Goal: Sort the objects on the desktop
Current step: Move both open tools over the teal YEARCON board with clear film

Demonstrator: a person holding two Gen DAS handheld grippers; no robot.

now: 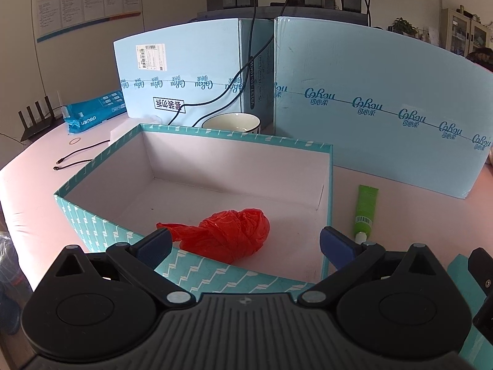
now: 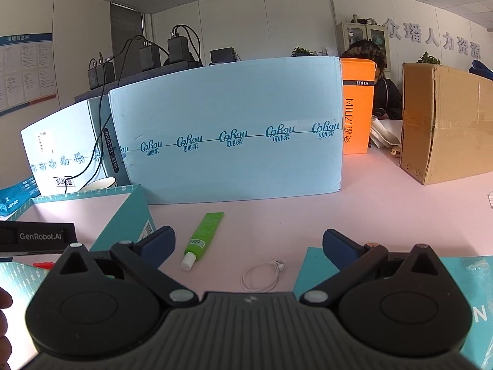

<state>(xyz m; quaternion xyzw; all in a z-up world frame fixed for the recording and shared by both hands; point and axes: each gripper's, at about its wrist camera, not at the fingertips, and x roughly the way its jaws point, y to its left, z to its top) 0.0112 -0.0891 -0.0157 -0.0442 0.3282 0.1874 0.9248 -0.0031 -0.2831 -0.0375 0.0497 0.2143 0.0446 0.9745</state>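
Observation:
A teal box [image 1: 101, 225] with a white inside stands open on the pink table. A crumpled red plastic bag [image 1: 234, 232] lies inside it near the front wall. My left gripper [image 1: 245, 243] hovers open just above and in front of the bag, holding nothing. A green tube [image 1: 365, 209] with a white cap lies right of the box; it also shows in the right wrist view as the green tube [image 2: 203, 236]. A thin white cord loop [image 2: 262, 274] lies beside it. My right gripper [image 2: 248, 245] is open above the table near the tube and cord.
Large light-blue cartons [image 1: 369, 104] wall off the back, with a white bowl [image 1: 231, 121] behind the box. A teal lid [image 2: 462, 280] lies at right. An orange box [image 2: 357, 104], a brown carton [image 2: 446, 123], a black cable [image 1: 74, 160] and a router [image 1: 34, 120] are around.

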